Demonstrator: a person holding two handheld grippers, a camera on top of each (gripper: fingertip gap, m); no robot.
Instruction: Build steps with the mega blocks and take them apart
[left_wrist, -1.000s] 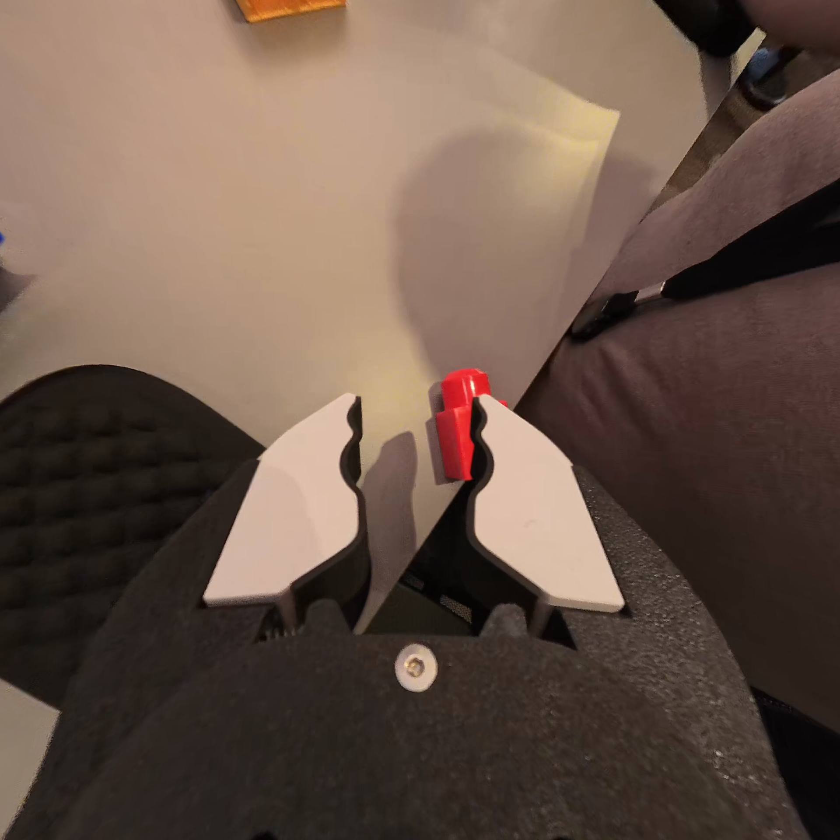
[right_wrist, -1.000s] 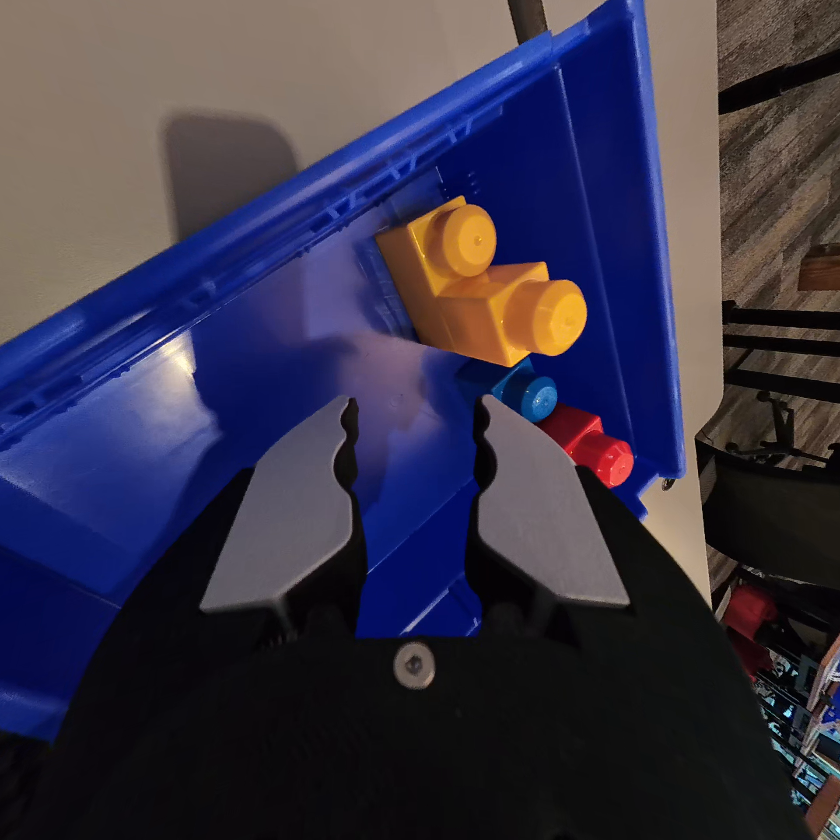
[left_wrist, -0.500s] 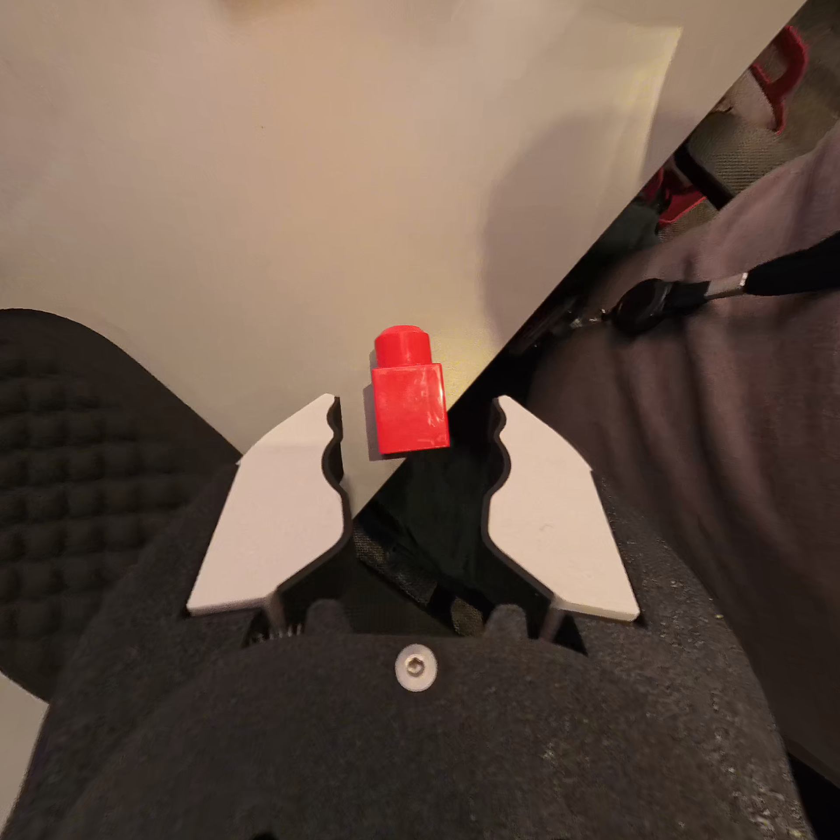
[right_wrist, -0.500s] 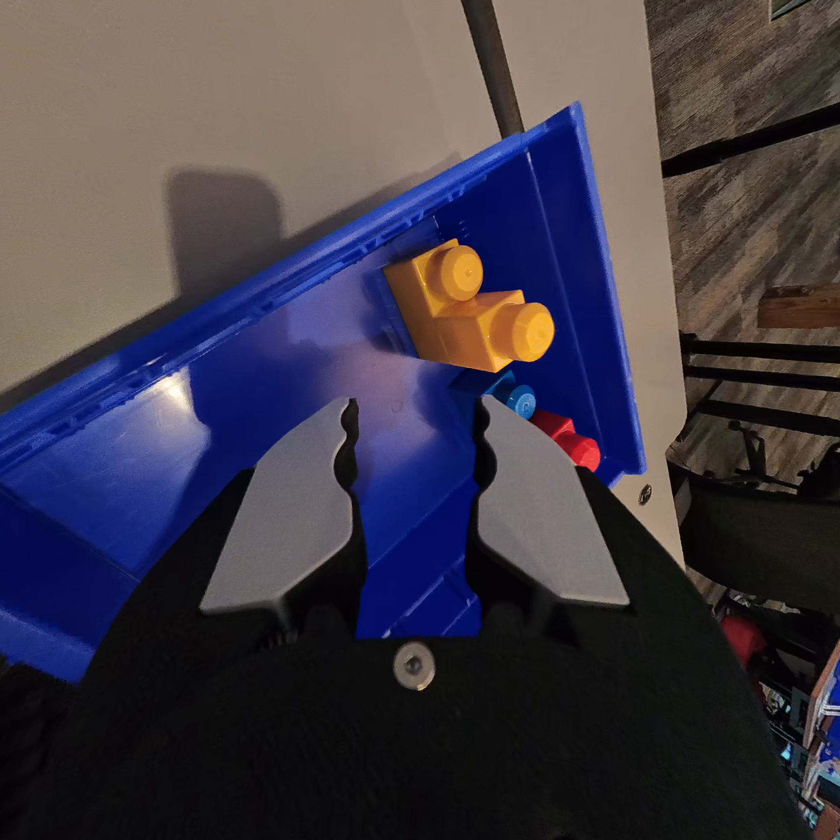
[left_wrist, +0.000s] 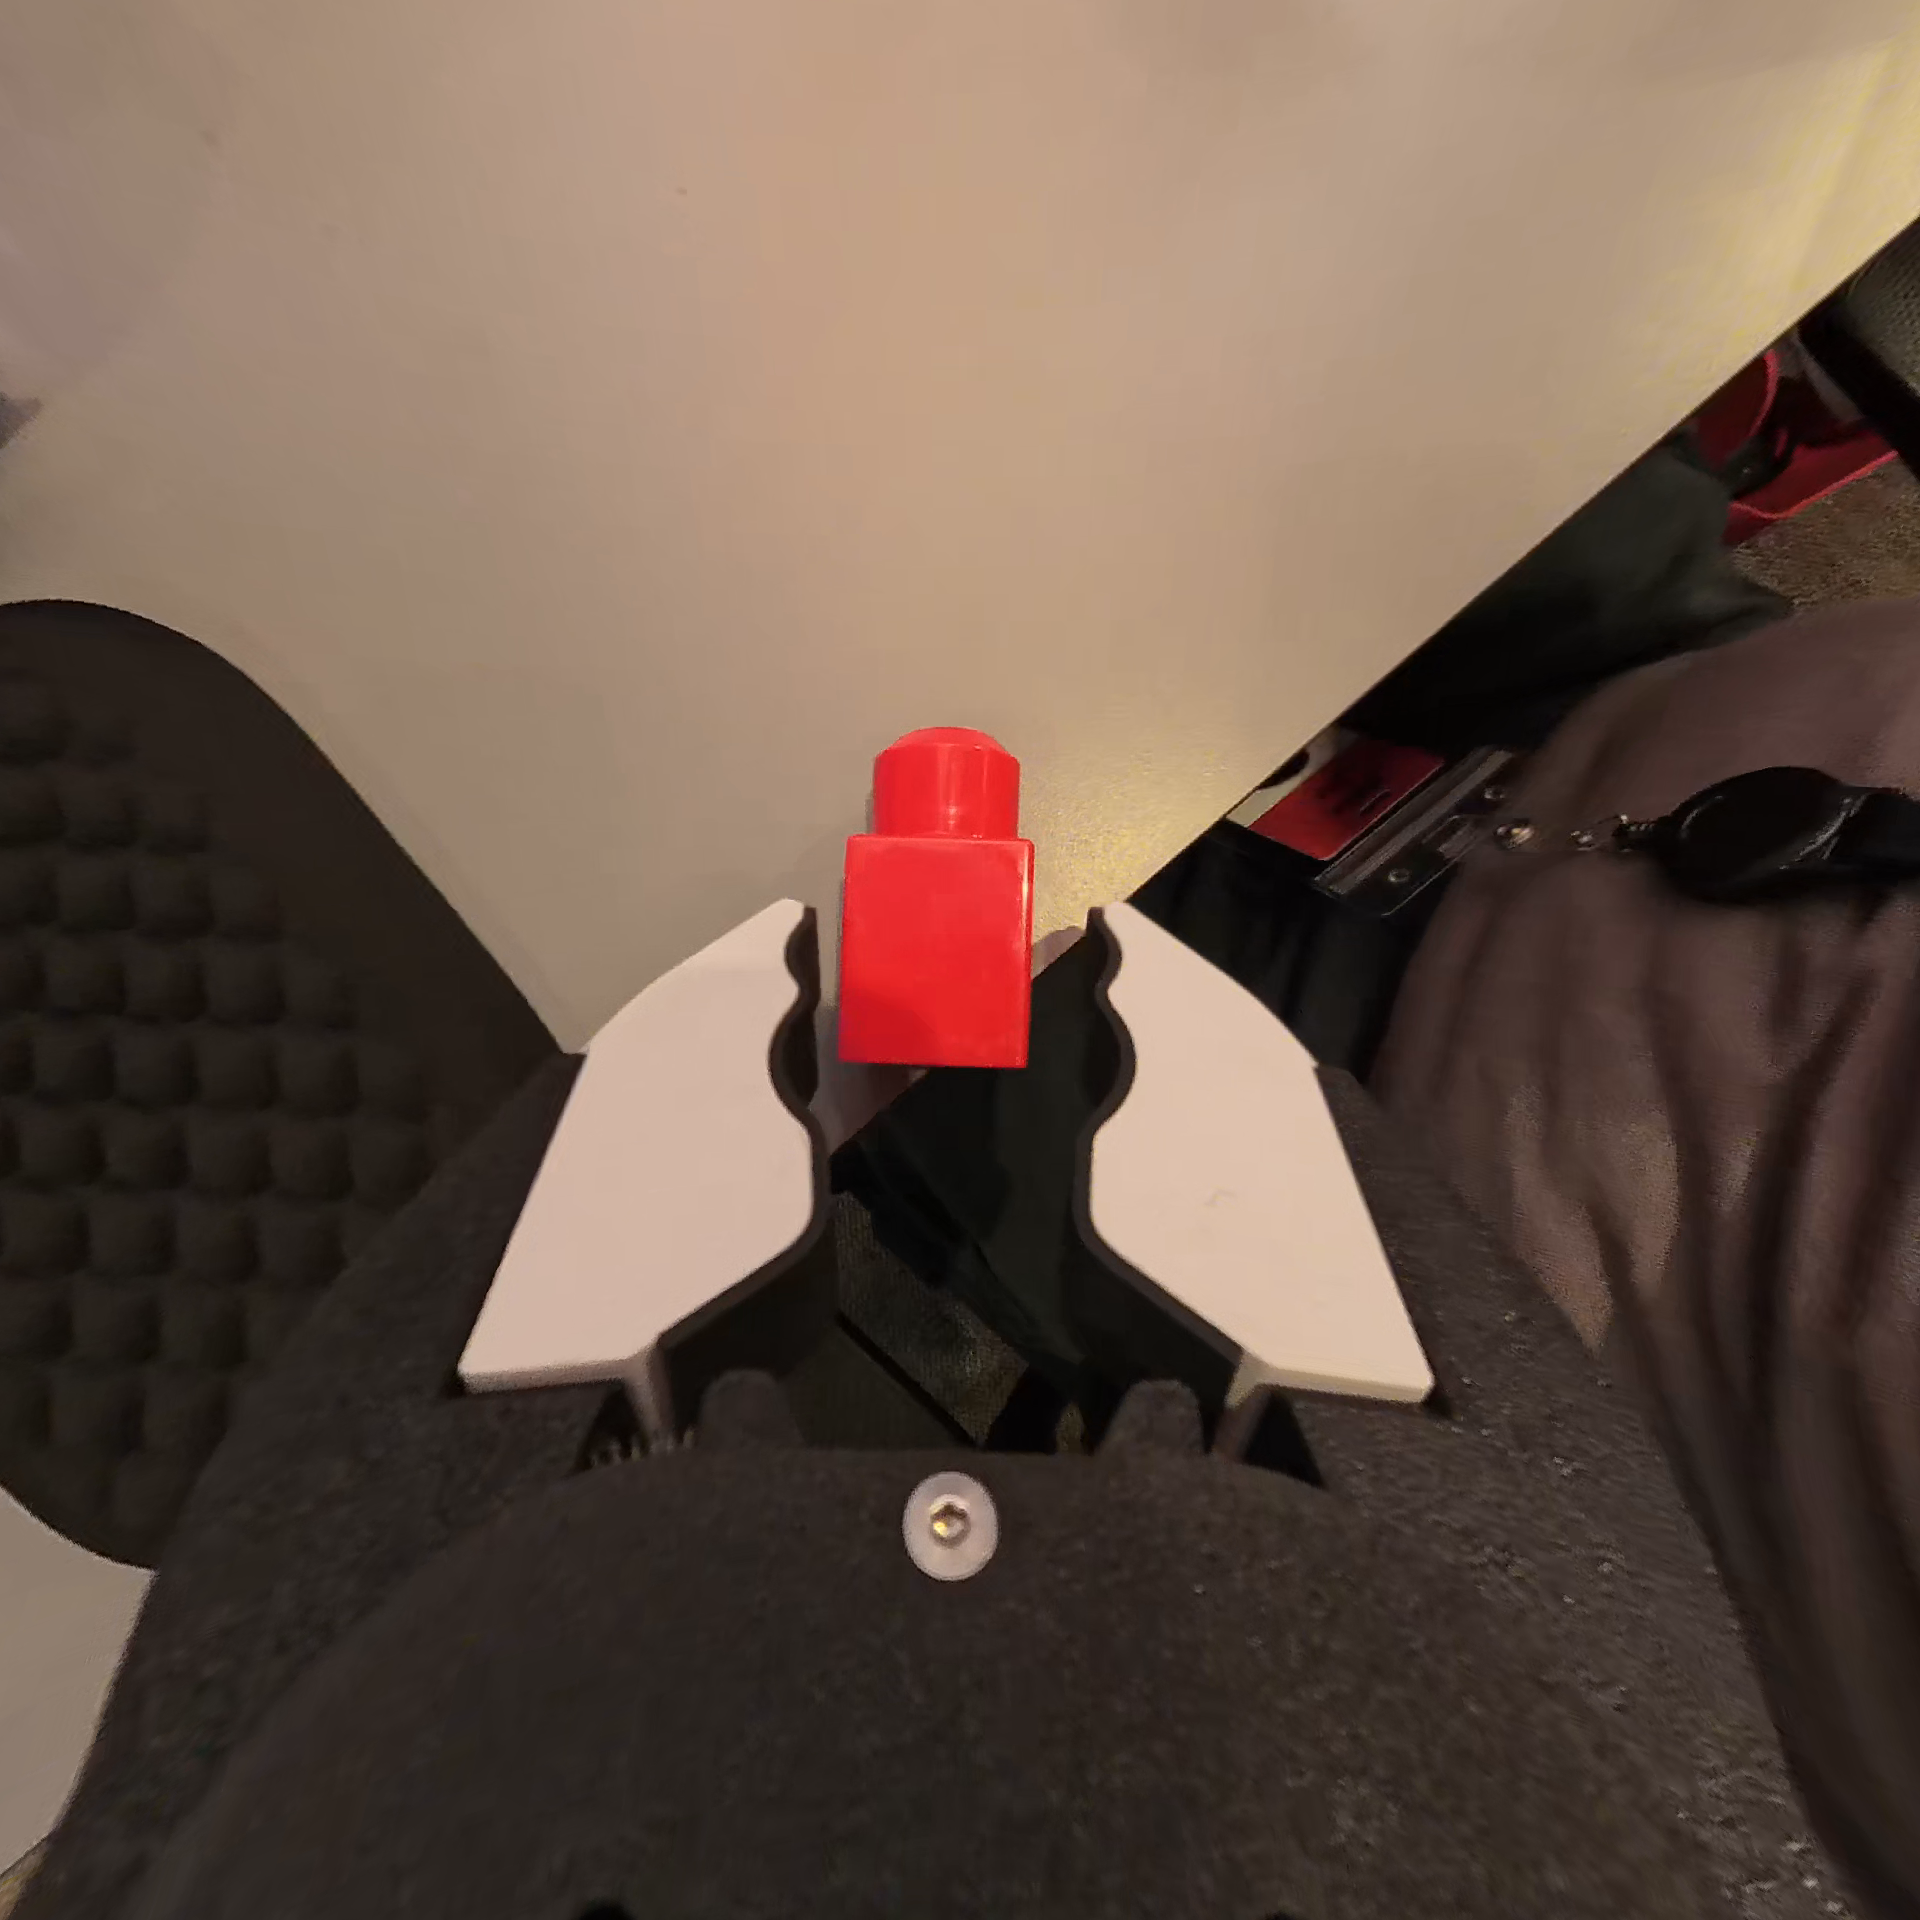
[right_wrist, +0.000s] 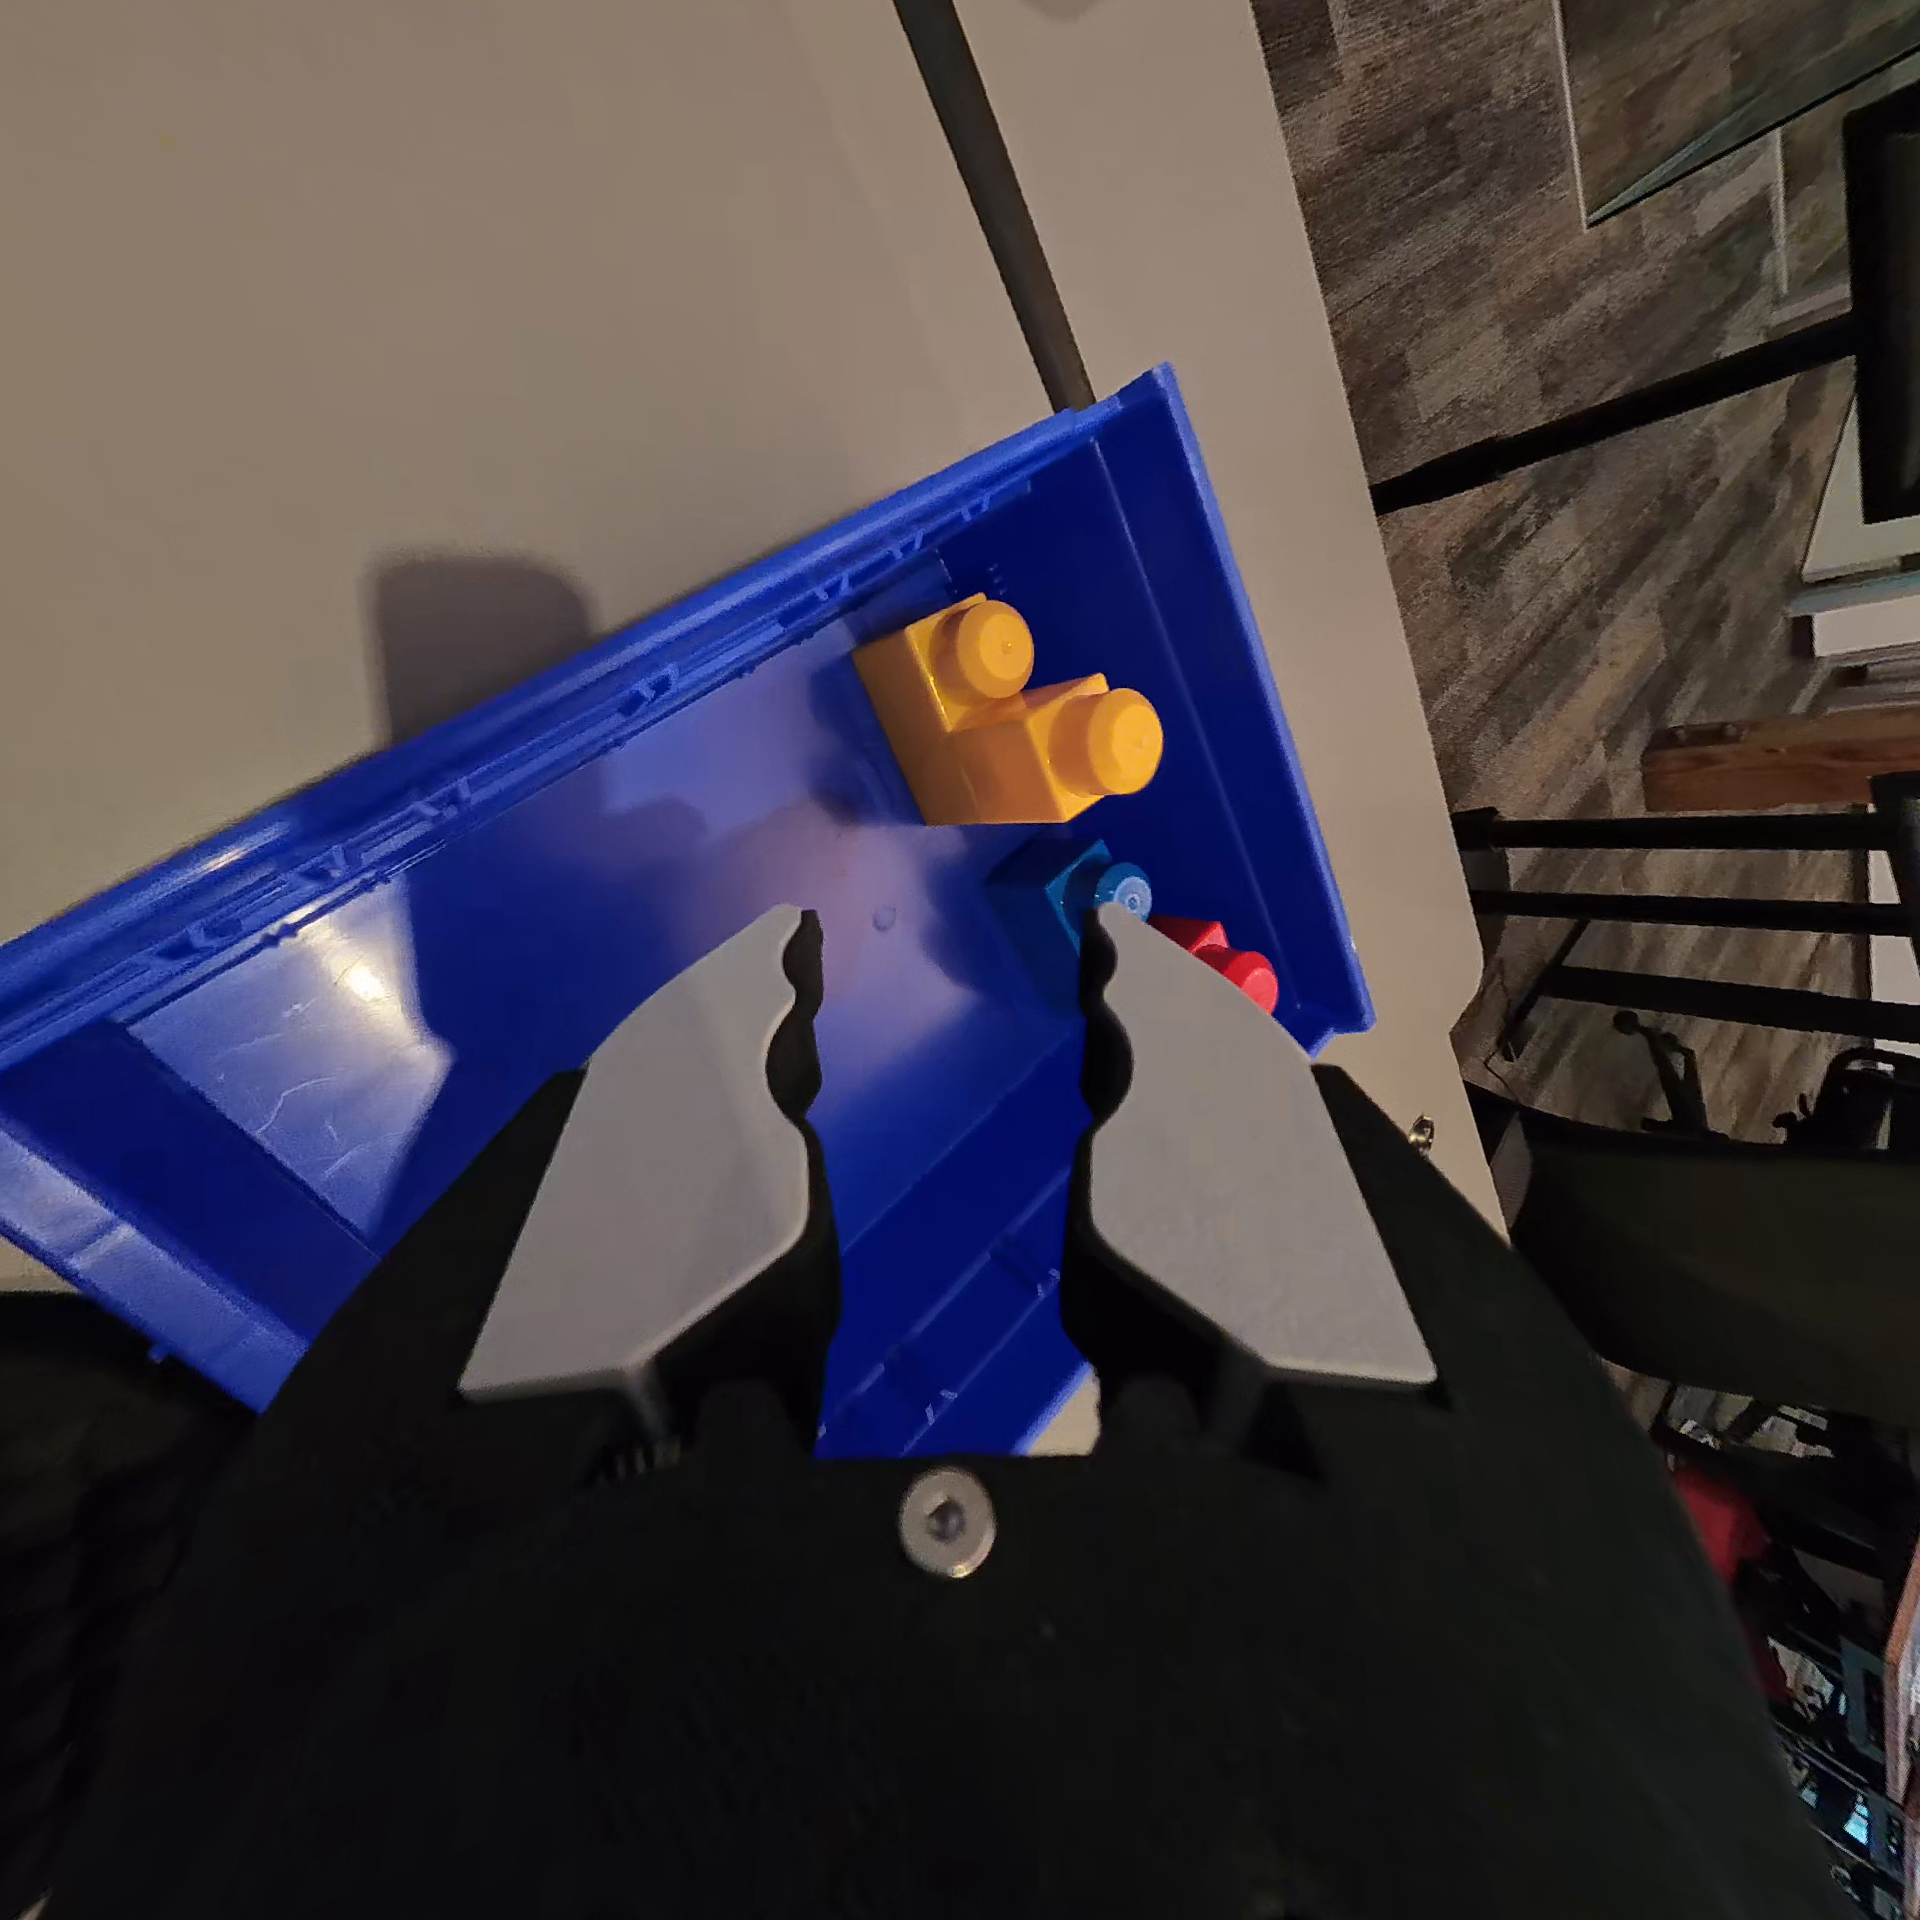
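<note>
1. Between the spread tips of the left hand-held gripper (left_wrist: 948, 925), a glossy red block (left_wrist: 935, 961) with one round stud lies at the edge of the matte pale surface (left_wrist: 727, 364), ungripped.
2. Over a shiny blue plastic bin (right_wrist: 343, 1049), the right hand-held gripper (right_wrist: 948, 925) is spread and empty.
3. At the bin's far end lie a yellow two-stud block (right_wrist: 997, 727), a blue block (right_wrist: 1060, 894) and a second red block (right_wrist: 1221, 956).
4. No writing is legible.
</note>
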